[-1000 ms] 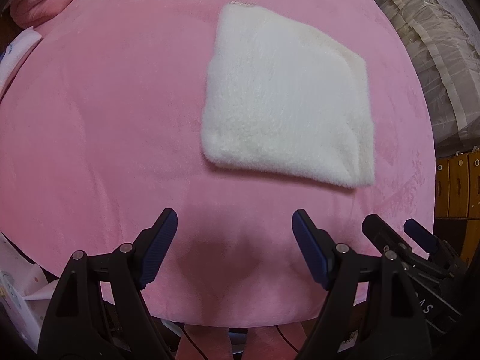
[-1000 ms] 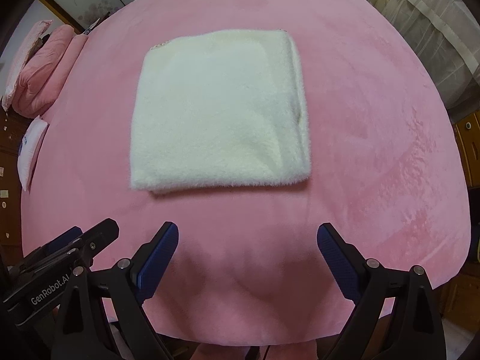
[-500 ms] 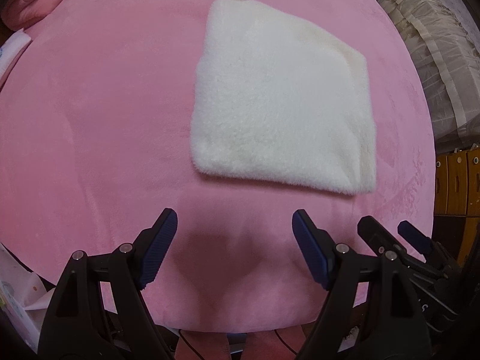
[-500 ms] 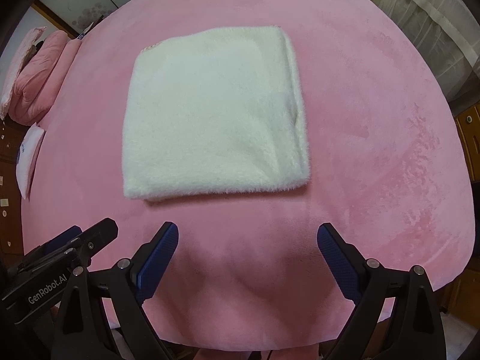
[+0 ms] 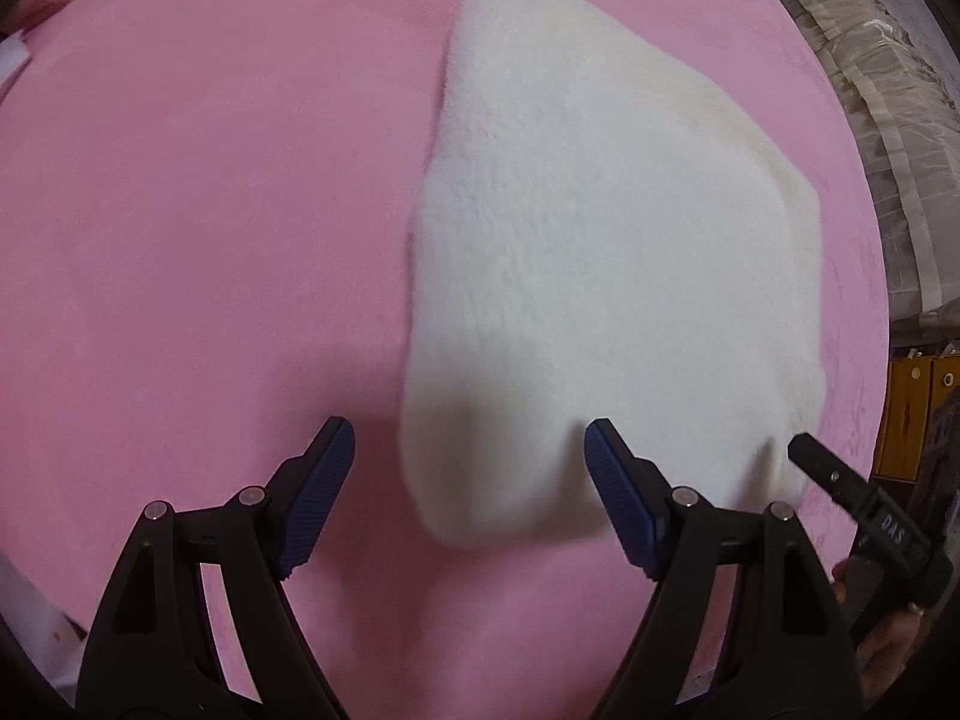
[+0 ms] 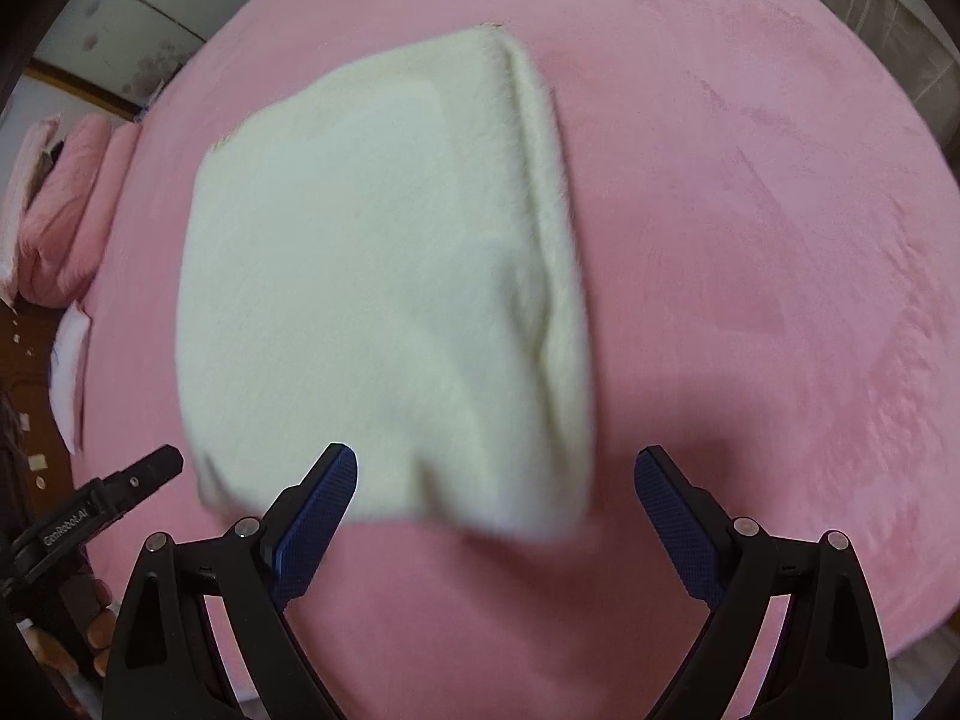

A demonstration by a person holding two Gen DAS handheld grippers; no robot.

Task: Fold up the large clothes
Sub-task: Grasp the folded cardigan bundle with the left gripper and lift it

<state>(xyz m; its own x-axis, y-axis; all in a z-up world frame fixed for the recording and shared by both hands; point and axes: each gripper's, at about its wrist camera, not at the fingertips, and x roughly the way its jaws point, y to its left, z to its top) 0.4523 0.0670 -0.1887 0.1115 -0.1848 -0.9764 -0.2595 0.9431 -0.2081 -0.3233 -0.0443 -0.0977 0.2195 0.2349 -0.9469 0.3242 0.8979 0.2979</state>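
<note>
A folded white fleece garment lies flat as a thick rectangle on the pink bed cover. My left gripper is open, its jaws astride the garment's near left corner. In the right wrist view the garment fills the middle, with stacked layer edges along its right side. My right gripper is open over the garment's near right corner. Each gripper shows at the edge of the other's view: the right one and the left one.
Pink pillows and a white cloth lie at the far left of the bed. A bundle wrapped in clear plastic and yellow drawers stand past the bed's right edge. The bed's near edge runs below both grippers.
Both grippers have moved forward and down to the garment's near edge. Its near corners now sit between the open jaws. The garment has not moved.
</note>
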